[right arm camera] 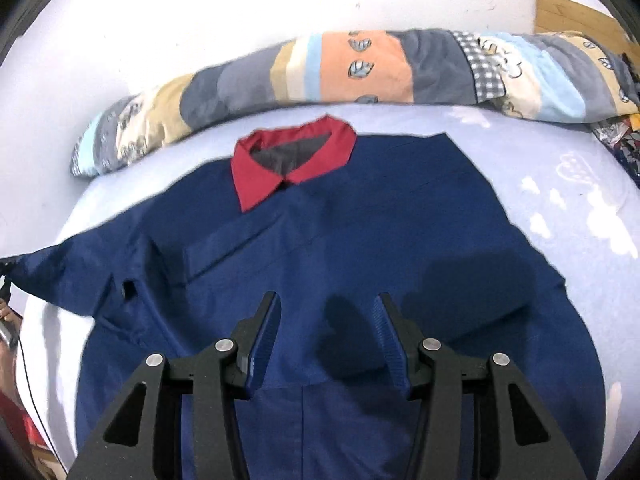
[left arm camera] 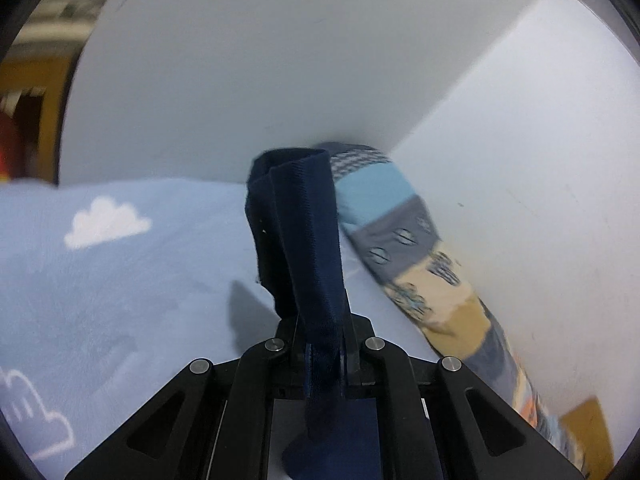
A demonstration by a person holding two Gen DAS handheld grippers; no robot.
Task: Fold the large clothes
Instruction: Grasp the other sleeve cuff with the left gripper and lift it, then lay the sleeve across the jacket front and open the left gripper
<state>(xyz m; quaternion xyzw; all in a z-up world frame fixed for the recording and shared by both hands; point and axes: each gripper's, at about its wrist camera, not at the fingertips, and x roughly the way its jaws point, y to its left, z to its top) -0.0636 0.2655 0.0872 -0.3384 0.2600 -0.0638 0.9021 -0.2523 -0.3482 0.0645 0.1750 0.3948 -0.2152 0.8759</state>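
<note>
A large navy shirt (right arm camera: 360, 240) with a red collar (right arm camera: 280, 160) lies front up on a light blue cloud-print bed sheet (right arm camera: 560, 184). Its right side looks folded in; its left sleeve stretches out to the left edge of the right wrist view. My right gripper (right arm camera: 326, 312) is open and empty, hovering over the shirt's lower middle. In the left wrist view my left gripper (left arm camera: 324, 340) is shut on a bunched strip of navy fabric (left arm camera: 300, 232), held up above the sheet (left arm camera: 120, 280).
A patchwork quilt (right arm camera: 360, 68) is rolled along the white wall (right arm camera: 200, 8) behind the shirt; it also shows in the left wrist view (left arm camera: 420, 260). A wooden board (right arm camera: 576, 16) stands at the far right. A cable and a red item lie at the left edge.
</note>
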